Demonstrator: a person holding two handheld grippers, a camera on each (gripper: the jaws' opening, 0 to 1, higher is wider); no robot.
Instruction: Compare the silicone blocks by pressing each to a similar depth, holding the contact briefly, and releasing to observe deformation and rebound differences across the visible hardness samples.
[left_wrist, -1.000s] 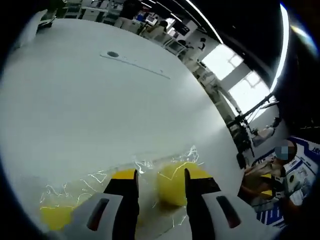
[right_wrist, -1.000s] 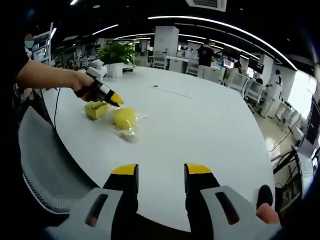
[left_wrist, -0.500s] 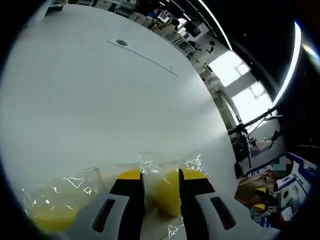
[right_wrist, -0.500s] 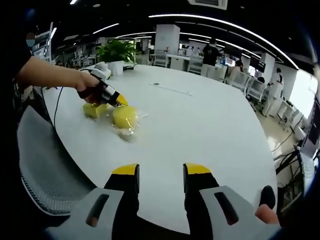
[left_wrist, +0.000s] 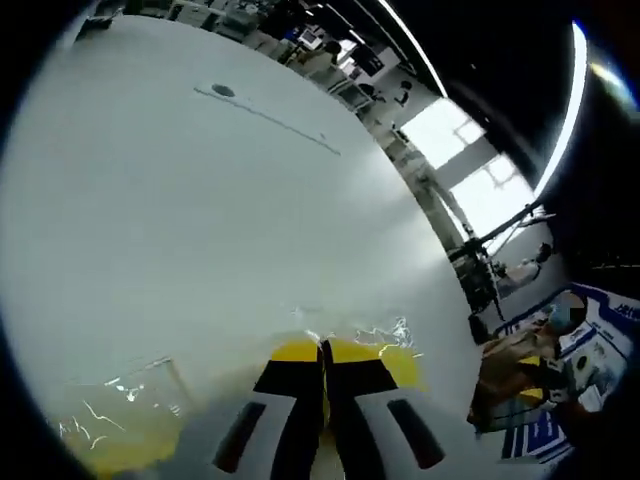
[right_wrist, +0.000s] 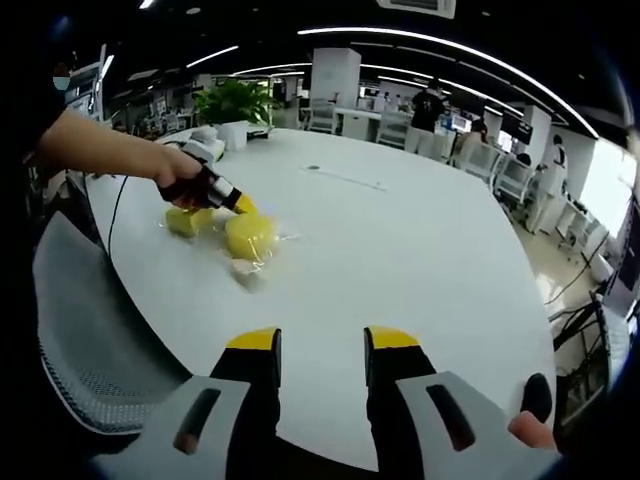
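Pressing with left gripper (left_wrist: 322, 362), jaws together, tips on wrapped round yellow block (right_wrist: 250, 235) on white table (right_wrist: 400, 250), second yellow block (right_wrist: 187, 221) just beside; right gripper (right_wrist: 320, 345) well apart, jaws parted, empty.

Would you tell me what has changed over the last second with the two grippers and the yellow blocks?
The left gripper closed its jaws, which stood apart a second ago with the round yellow block between them, and now presses its tips against that wrapped block. The right gripper stayed open above the white table, and the smaller yellow block kept its place beside the round one.
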